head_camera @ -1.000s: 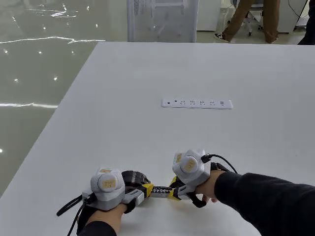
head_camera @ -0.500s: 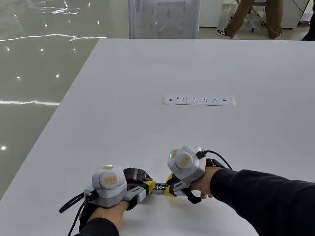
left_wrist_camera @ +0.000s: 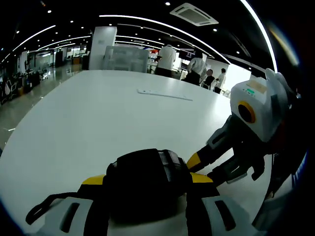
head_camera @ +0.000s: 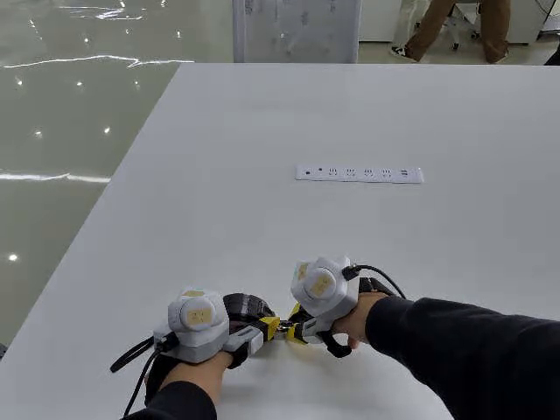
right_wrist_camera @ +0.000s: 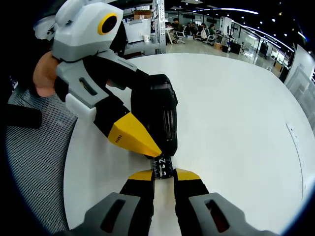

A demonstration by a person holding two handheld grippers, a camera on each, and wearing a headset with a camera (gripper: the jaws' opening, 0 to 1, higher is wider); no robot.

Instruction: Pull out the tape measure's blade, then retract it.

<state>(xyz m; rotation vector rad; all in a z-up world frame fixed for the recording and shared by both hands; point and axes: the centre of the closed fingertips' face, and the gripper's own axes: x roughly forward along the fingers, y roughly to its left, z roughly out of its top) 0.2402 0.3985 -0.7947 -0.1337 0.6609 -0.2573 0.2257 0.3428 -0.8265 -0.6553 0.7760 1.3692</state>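
The black tape measure (head_camera: 248,311) lies low on the white table near its front edge, with my left gripper (head_camera: 262,330) shut on its case (left_wrist_camera: 147,182). In the right gripper view the same case (right_wrist_camera: 160,113) sits just ahead of my jaws. A very short stretch of blade (right_wrist_camera: 162,167) with printed marks comes out of it, and my right gripper (right_wrist_camera: 163,175) is shut on that blade. In the head view the right gripper (head_camera: 293,332) almost touches the left one, with only a sliver of blade (head_camera: 284,326) between them.
A white power strip (head_camera: 360,174) lies flat across the middle of the table (head_camera: 262,175). The table's left edge drops to a glossy floor. People stand beyond the far edge, and a white rack (head_camera: 296,29) stands there too.
My right gripper has moved left toward the left gripper, and the exposed blade has shortened to a sliver. The head camera has tilted, so the whole scene has shifted.
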